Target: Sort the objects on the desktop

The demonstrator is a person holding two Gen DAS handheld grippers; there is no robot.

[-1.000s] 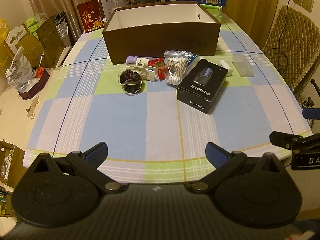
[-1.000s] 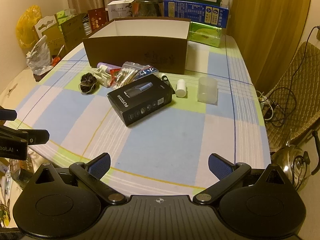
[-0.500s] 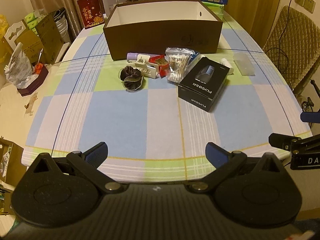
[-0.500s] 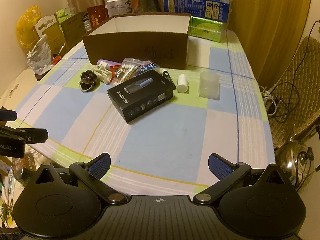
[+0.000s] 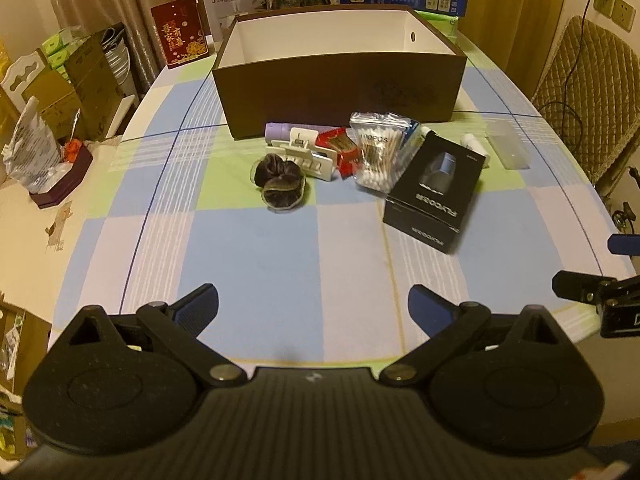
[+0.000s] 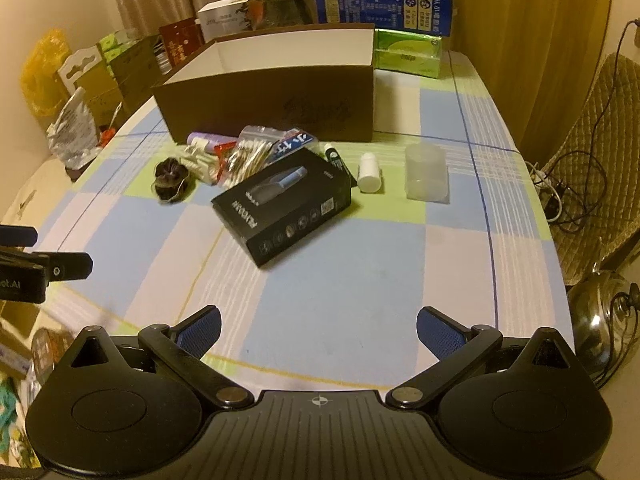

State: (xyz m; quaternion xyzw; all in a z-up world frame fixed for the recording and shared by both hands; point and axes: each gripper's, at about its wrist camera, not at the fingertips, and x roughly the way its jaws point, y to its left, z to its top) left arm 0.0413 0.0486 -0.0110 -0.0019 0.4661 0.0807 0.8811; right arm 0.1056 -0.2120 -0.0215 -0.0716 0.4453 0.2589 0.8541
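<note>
left gripper hangs wide apart over the checked worktop; brown box stands behind the clutter, black carton nearest.

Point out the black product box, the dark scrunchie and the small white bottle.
black product box (image 6: pixel 280 204), right wrist view, top face.
dark scrunchie (image 5: pixel 280 184), left wrist view, its middle.
small white bottle (image 6: pixel 369 172), right wrist view, its body.

I read "FLYCO" twice on the black box, once on its top and once on the near side. The cotton swab bag looks like "100PCS". The white carton behind the brown box shows "J13". The red card carries gold Chinese characters I can't make out. Print on the blue carton is too small.
</note>
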